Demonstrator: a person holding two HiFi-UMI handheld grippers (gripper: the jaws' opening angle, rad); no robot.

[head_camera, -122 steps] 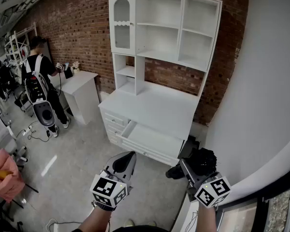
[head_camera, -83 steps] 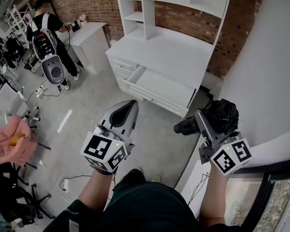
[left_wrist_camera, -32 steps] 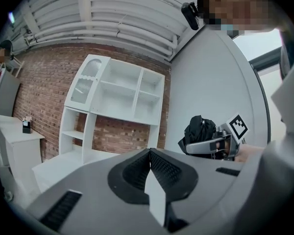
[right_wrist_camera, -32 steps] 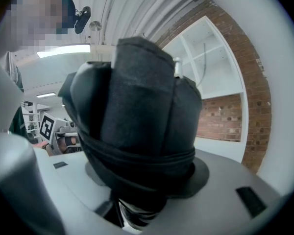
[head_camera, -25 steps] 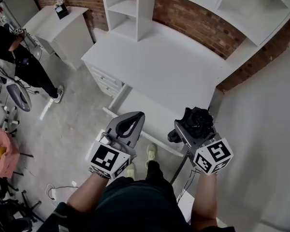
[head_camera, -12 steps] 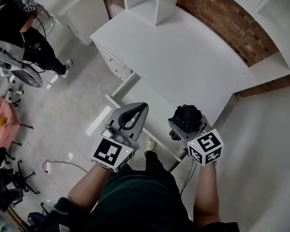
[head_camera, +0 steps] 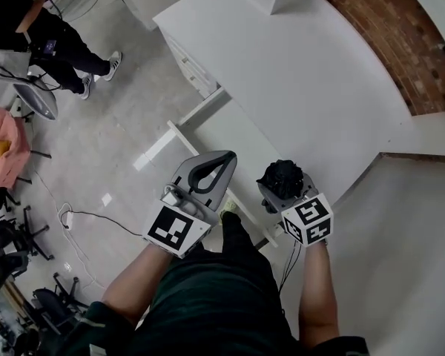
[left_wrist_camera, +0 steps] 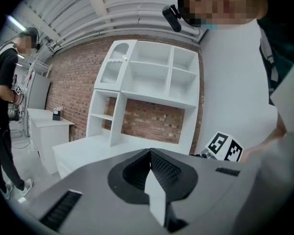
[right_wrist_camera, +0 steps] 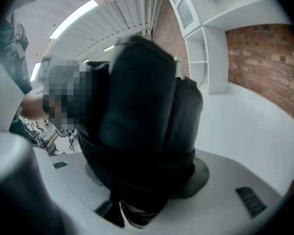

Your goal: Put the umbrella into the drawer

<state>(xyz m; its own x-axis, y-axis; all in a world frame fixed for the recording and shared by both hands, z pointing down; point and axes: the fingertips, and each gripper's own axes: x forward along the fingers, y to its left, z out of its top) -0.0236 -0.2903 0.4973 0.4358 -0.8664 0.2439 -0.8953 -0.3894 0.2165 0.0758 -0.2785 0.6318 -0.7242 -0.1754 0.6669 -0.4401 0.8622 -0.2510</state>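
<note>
Two claws hang at the open drawer. Of these, the right claw pinches the folded black umbrella, which looks to sit over the drawer's near right corner, just in front of the white surface. Meanwhile the left claw is pressed together on nothing, above the drawer front. Procedure: carry the umbrella inward past the front rim, align it along the drawer floor, lower until it rests, then spread the claw; keep the left claw outside the drawer

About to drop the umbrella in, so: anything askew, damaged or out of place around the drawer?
Nothing stands out. The drawer is pulled open and looks square; the folded black umbrella is clamped in the right gripper.
</note>
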